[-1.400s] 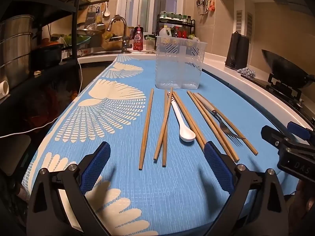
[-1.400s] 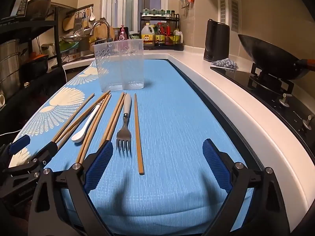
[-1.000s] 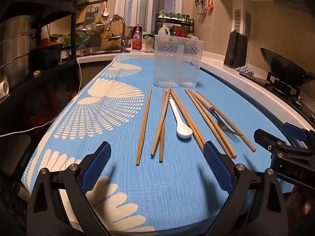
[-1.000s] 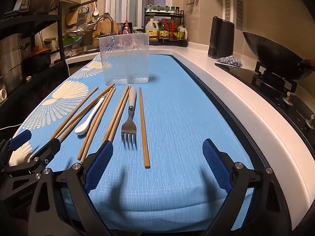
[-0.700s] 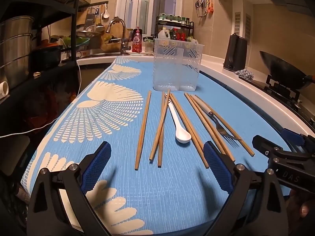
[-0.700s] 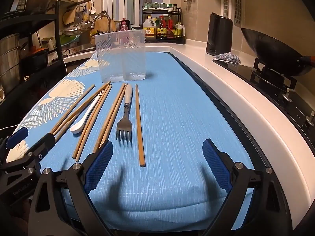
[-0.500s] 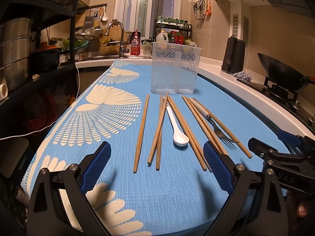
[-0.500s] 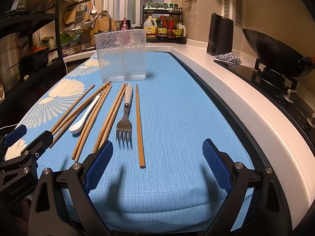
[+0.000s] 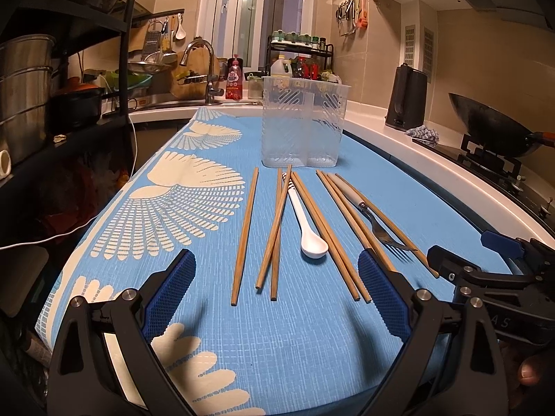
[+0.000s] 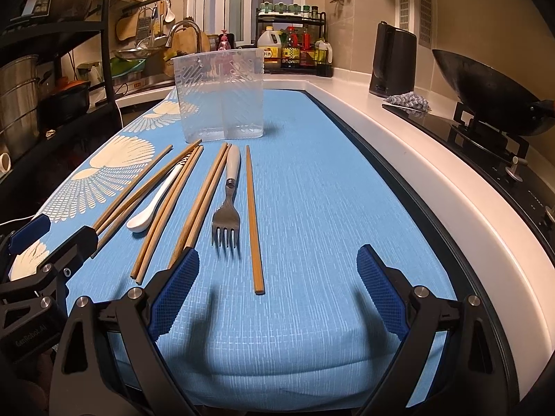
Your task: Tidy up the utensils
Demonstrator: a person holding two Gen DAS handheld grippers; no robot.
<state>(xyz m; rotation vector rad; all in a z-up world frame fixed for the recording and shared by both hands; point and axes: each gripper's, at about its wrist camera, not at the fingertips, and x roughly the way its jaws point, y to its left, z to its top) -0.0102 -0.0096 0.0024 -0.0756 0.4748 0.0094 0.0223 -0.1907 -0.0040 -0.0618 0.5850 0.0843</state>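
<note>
My right tongs [image 10: 275, 274] gape empty, nearest the fork [image 10: 227, 208], upper left. Its long axis runs toward the holder [image 10: 220, 97]. Left tongs [image 9: 275, 284] gape too.

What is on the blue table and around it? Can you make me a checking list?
Surface: blue patterned mat covers the counter.
Job's things: chopsticks, white spoon and fork lie flat on the mat; clear holder stands upright behind them, nothing inside.
Clutter: nothing seen on the mat.
Grippers: left gripper and right gripper open, holding nothing.
Cables: white cable hangs by the rack.
Surroundings: wok, kettle, faucet.
</note>
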